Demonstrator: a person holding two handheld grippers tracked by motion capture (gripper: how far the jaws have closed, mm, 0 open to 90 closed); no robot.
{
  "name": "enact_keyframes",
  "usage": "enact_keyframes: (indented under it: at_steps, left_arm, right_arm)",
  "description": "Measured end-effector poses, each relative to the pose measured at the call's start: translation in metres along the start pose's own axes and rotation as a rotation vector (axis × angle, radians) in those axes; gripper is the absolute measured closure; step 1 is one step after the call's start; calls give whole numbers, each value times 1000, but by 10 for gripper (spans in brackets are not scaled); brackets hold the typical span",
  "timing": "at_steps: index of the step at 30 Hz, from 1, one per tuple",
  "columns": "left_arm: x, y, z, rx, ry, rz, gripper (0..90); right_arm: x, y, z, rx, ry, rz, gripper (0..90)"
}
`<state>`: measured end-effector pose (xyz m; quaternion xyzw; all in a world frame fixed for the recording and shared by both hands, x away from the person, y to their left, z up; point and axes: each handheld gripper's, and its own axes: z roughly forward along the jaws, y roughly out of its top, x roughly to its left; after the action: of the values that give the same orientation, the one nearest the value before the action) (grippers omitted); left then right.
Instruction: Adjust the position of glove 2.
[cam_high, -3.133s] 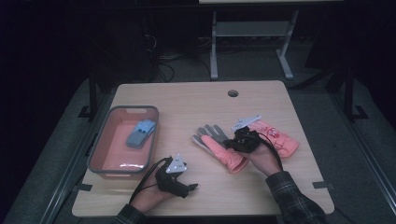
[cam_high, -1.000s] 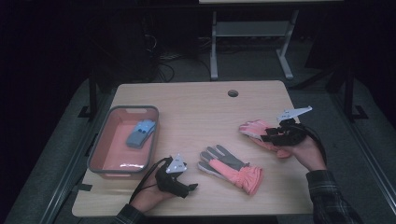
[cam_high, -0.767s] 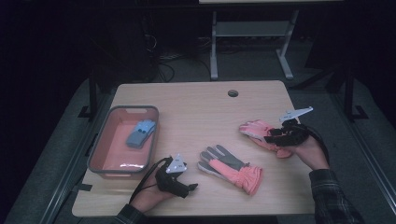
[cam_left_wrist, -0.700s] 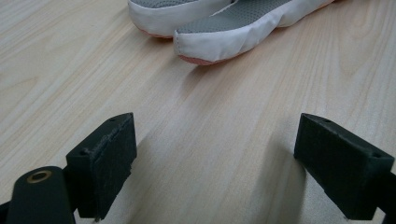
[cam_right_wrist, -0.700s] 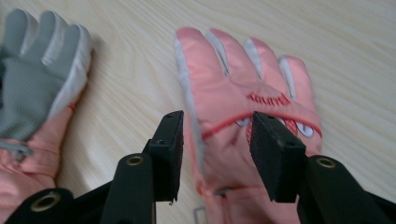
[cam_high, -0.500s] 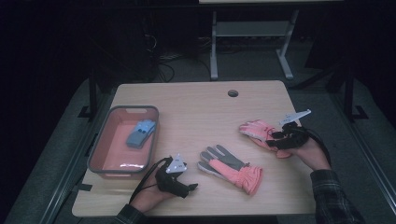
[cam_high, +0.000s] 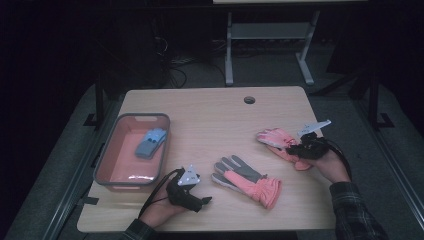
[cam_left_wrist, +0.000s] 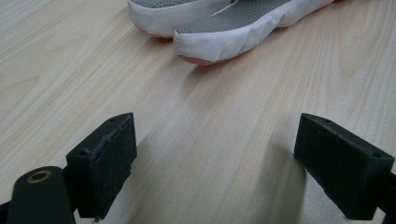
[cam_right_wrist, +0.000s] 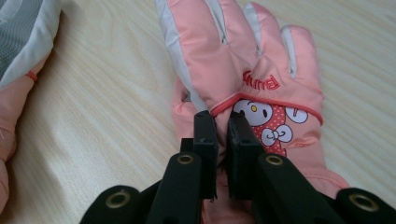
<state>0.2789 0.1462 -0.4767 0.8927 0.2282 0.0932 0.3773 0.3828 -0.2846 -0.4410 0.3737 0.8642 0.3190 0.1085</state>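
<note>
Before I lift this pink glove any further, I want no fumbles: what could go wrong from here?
1. The right gripper pinches only a small fold of the pink glove, so the fabric may slip out when lifted.
2. Most of that glove lies limp on the table; it may drag or swing.
3. The left gripper is open and holds nothing near the other glove, so it gives no support.

Both tongs black. Left tongs: grey 3-cornered plate on top, black cable looping off it; blocky square pads, brass rivet at the base. Right tongs: same plate, brass-ringed pivots, cable over the wrist. Dark plaid sleeve behind right tongs.
</note>
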Motion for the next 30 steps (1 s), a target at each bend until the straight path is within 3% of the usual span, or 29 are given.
enact_keyframes:
  at_steps: [5, 11, 17, 28, 30]
  left_arm:
    - [0, 0, 0, 0, 0, 0, 123]
    - [0, 0, 0, -1, -1, -1, 123]
    - [0, 0, 0, -1, -1, -1, 123]
    - [0, 0, 0, 0, 1, 4, 123]
    - [0, 0, 0, 0, 1, 4, 123]
  right_arm:
    - [0, 3, -9, -22, -5, 14, 851]
    - [5, 10, -21, -59, 22, 38, 851]
    - [21, 22, -30, -103, 59, 22, 850]
    - [53, 44, -37, -123, 100, -47, 850]
    - [65, 50, -41, -123, 105, -56, 850]
